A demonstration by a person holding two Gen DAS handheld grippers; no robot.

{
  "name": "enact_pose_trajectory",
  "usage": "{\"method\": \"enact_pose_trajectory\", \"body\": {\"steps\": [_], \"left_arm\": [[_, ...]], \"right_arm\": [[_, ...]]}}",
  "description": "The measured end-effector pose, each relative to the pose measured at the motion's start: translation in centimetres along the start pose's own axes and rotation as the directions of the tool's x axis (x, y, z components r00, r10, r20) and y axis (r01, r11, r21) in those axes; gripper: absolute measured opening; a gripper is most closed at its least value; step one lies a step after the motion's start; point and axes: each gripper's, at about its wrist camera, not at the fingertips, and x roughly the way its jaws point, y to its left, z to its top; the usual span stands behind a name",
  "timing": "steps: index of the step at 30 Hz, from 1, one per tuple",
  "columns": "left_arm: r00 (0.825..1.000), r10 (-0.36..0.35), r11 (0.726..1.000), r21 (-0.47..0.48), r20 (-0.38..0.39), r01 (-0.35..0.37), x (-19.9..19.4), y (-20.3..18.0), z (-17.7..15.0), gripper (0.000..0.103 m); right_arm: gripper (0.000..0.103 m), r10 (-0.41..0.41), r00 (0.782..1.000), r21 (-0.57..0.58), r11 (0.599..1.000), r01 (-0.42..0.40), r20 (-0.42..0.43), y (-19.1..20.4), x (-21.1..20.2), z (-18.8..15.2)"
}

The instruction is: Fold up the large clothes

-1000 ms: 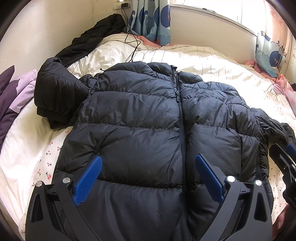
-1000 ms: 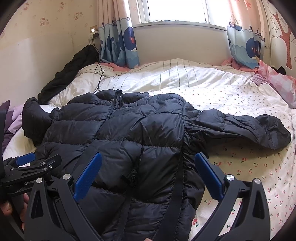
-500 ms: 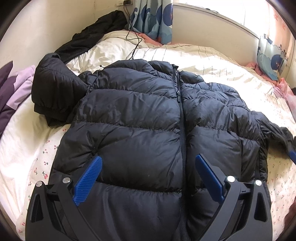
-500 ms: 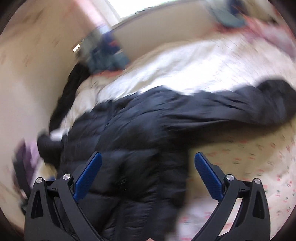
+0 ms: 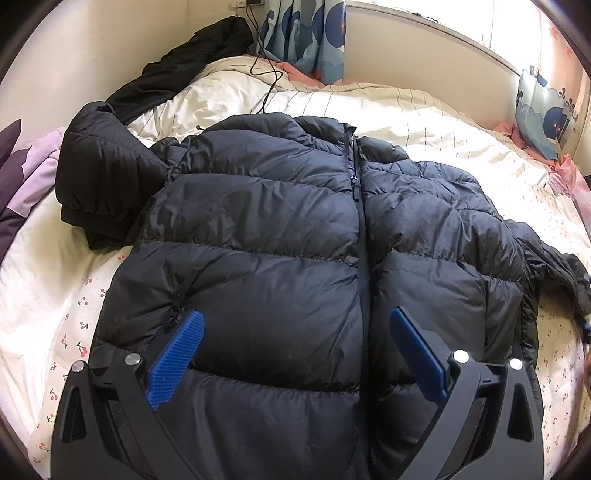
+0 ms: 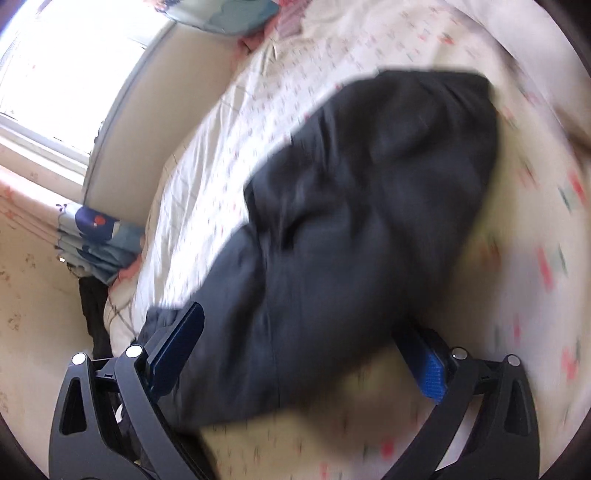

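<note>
A black puffer jacket [image 5: 280,229] lies front up on the bed, zipped along the middle. One sleeve is bunched at the upper left [image 5: 103,177]; the other sleeve [image 5: 554,269] stretches out to the right. My left gripper [image 5: 295,325] hovers open over the jacket's lower front, holding nothing. In the blurred, tilted right wrist view, my right gripper [image 6: 299,325] is open, and the outstretched sleeve [image 6: 369,206] runs between its blue fingers [image 6: 177,347]. A sliver of that gripper shows at the right edge of the left wrist view.
The bed sheet [image 5: 48,280] has a small cherry print. A dark garment [image 5: 184,70] and a black cable [image 5: 266,81] lie near the wall and curtain [image 5: 306,33]. Purple cloth [image 5: 26,173] sits at the left edge, a blue cushion [image 5: 543,107] at the far right.
My right gripper swung right, rolled over and dropped onto the outstretched sleeve. My left gripper shifted slightly over the jacket and stayed open.
</note>
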Motion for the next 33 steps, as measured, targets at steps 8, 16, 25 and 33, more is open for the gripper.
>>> {"method": "enact_pose_trajectory", "body": {"steps": [8,16,25,33], "left_arm": [[0.999,-0.044,0.998,-0.048,0.017,0.045,-0.4,0.5,0.4,0.096],[0.965,-0.260,0.940,-0.224,0.022,0.259,-0.7,2.6,0.8,0.096],[0.931,-0.362,0.887,-0.286,0.055,0.362,-4.5,7.2,1.5,0.096],[0.994,-0.111,0.971,-0.217,-0.021,0.104,-9.2,16.7,-4.0,0.096]], "right_arm": [[0.009,0.061,0.995,-0.048,0.997,-0.057,0.084,2.3,1.7,6.9],[0.008,0.079,0.960,-0.239,0.971,-0.013,0.270,10.1,-3.1,17.0],[0.060,0.026,0.997,-0.110,0.993,-0.035,-0.077,1.1,-0.1,4.3],[0.083,0.097,0.810,-0.367,0.856,-0.364,-0.578,7.2,-5.8,-19.2]]}}
